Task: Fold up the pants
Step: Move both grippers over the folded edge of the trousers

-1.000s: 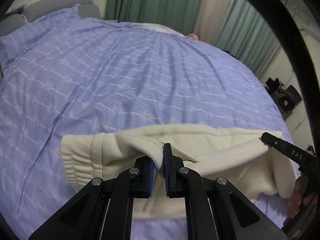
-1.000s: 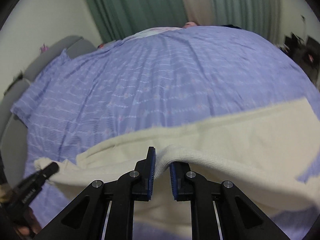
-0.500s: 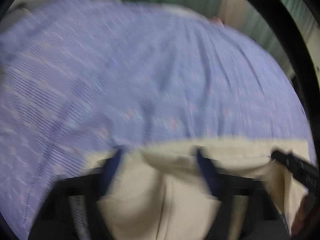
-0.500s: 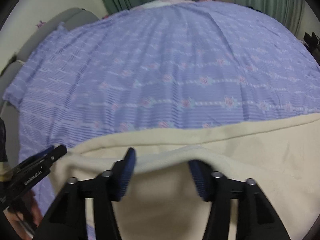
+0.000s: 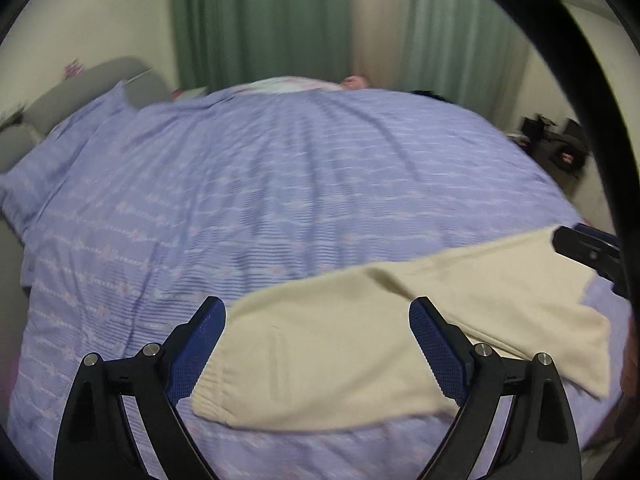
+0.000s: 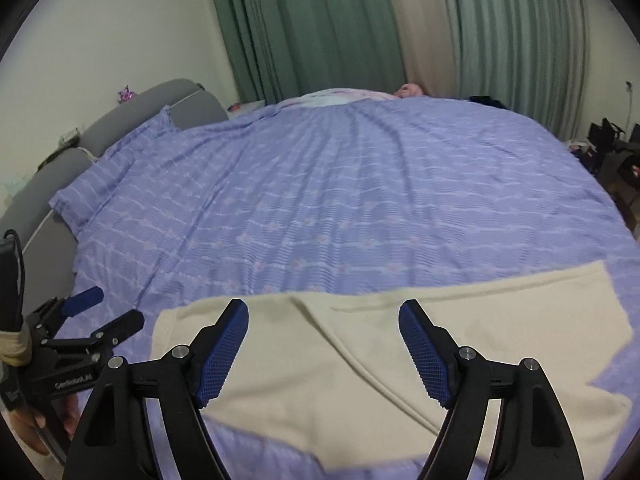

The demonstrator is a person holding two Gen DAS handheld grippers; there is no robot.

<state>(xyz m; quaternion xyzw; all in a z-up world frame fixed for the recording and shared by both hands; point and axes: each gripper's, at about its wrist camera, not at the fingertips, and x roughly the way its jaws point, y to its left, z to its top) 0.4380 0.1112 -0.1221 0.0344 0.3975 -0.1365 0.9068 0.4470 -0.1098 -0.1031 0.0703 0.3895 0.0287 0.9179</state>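
Observation:
Cream pants (image 5: pixel 360 344) lie flat on the purple bedspread (image 5: pixel 260 184), folded lengthwise, waistband toward the left. They also show in the right wrist view (image 6: pixel 380 360). My left gripper (image 5: pixel 316 312) is open and empty, raised above the waist end. My right gripper (image 6: pixel 322 314) is open and empty above the leg part. The left gripper also shows at the left edge of the right wrist view (image 6: pixel 108 312). The right gripper's tip shows at the right edge of the left wrist view (image 5: pixel 588 248).
The bedspread also fills the right wrist view (image 6: pixel 340 200). A grey headboard (image 6: pixel 160 104) is at the far left. Green curtains (image 6: pixel 320 20) hang behind the bed. Dark bags (image 6: pixel 612 148) sit on the floor at the right.
Both grippers opened and let go of the pants. The cloth dropped flat onto the bed. Both grippers lifted and pulled back.

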